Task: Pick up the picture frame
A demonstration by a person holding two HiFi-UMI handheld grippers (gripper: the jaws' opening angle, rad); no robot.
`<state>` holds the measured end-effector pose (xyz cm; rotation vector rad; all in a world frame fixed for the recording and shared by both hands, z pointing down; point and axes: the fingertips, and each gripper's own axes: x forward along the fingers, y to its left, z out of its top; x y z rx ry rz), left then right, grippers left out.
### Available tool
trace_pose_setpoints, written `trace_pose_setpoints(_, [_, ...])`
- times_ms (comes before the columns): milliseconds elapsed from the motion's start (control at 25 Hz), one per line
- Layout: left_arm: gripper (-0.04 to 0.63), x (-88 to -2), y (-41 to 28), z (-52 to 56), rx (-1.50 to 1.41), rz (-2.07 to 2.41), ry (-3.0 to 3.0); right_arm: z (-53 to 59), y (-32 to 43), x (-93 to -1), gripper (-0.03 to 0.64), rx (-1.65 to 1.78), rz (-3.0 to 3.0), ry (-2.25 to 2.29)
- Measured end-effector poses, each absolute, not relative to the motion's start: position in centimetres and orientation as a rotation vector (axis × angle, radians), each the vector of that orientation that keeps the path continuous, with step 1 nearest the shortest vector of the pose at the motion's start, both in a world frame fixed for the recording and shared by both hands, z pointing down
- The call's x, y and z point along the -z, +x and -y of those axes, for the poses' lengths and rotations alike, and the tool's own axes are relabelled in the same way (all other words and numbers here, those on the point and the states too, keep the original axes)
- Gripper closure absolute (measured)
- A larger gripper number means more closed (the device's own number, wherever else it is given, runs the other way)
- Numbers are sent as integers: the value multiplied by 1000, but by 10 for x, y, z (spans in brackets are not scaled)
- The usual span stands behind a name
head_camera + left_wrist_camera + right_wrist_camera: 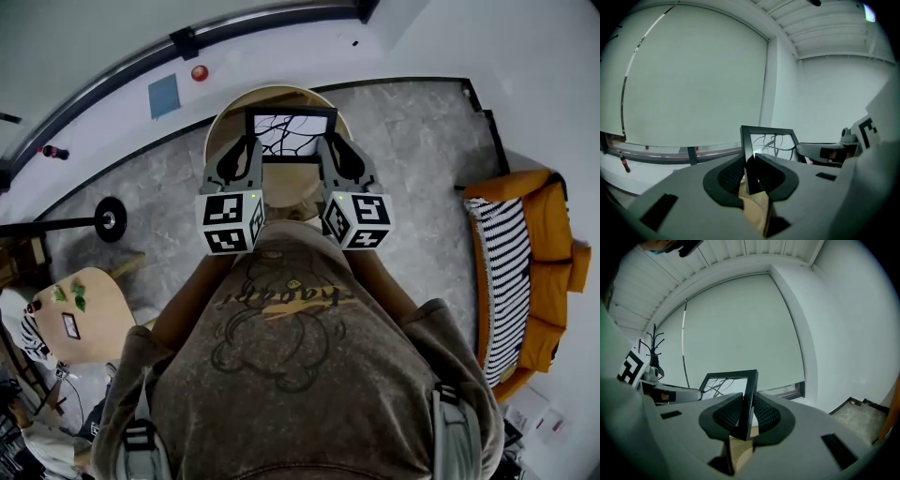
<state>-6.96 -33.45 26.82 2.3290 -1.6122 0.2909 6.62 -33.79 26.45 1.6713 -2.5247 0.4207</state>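
A black picture frame (290, 134) with a branch drawing on white hangs above the round wooden table (225, 128), held from both sides. My left gripper (251, 153) is shut on its left upright, and in the left gripper view the frame (769, 140) stands pinched between the dark pads (731, 176). My right gripper (326, 153) is shut on the right upright; in the right gripper view the frame (749, 394) stands gripped edge-on between the ribbed pads (765, 414). The frame's lower edge is hidden behind the grippers.
An orange sofa (542, 281) with a striped cushion stands at the right. A smaller wooden table (80, 314) with a small photo and leaves is at the lower left. A coat stand base (111, 219) rests on the grey floor at the left. White walls rise behind.
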Motion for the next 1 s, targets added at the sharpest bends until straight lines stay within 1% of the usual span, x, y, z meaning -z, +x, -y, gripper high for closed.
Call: trace_pose_setpoints(1000, [514, -276, -64, 331, -310, 1598, 2327, 334, 71, -273, 534, -436, 2506, 1675])
